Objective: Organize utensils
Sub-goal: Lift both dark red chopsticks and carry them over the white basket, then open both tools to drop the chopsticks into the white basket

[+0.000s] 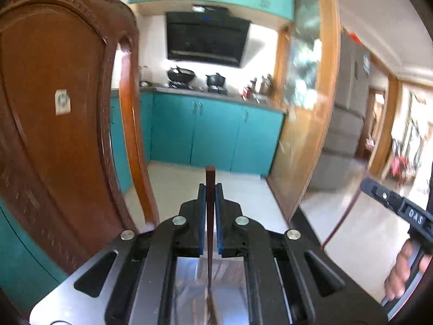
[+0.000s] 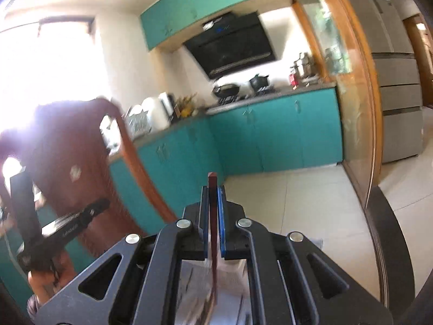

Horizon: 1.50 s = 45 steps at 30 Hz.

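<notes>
Left fingers: my left gripper (image 1: 210, 189) is nearly shut, blue pads pinching a slim dark reddish-brown wooden chopstick (image 1: 210, 205).
Right fingers: my right gripper (image 2: 213, 193) is closed the same way on a second dark reddish-brown wooden stick (image 2: 212, 203).
Long axis: each stick runs straight along its fingers, square butt poking just past the tips, thin end trailing back under the camera.
Where they point: both face the teal kitchen cabinets (image 1: 216, 132), slightly downward; the carved brown wooden chair back (image 1: 54, 108) stands close on the left.
Hands apart: my right-hand tool (image 1: 395, 208) shows at the left view's right edge, so the two sticks are held well apart.
Destination: no holder or tray is visible; I cannot tell which hand is nearer to it.
Judgement: both utensils are picked up, placing remains.
</notes>
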Each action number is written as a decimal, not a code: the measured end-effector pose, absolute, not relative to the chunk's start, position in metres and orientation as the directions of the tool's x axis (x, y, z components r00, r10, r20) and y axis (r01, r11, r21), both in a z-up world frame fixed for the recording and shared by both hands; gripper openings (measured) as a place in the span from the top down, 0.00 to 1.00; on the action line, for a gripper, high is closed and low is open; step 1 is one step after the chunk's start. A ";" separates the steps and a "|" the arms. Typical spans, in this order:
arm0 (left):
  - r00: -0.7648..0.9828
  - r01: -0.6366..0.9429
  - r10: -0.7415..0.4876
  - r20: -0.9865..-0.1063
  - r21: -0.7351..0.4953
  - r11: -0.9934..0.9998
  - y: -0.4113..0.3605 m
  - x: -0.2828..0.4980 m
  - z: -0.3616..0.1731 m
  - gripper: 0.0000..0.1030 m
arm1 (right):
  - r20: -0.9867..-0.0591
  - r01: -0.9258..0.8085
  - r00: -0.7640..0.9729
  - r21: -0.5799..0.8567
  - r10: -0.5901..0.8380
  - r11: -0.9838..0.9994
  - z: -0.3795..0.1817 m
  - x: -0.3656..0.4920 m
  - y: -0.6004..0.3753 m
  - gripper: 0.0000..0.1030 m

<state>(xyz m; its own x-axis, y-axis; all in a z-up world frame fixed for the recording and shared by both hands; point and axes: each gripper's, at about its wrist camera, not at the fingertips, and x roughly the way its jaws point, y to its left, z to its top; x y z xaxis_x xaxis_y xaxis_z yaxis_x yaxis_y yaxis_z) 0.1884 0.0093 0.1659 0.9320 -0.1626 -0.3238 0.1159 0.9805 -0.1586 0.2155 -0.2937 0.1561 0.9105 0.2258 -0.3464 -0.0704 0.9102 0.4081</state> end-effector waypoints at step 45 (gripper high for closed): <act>0.887 0.030 -0.067 -0.456 -0.088 0.996 0.020 0.202 0.018 0.67 | -0.669 -0.151 0.701 0.201 0.248 0.968 -0.036 0.190 -0.238 0.49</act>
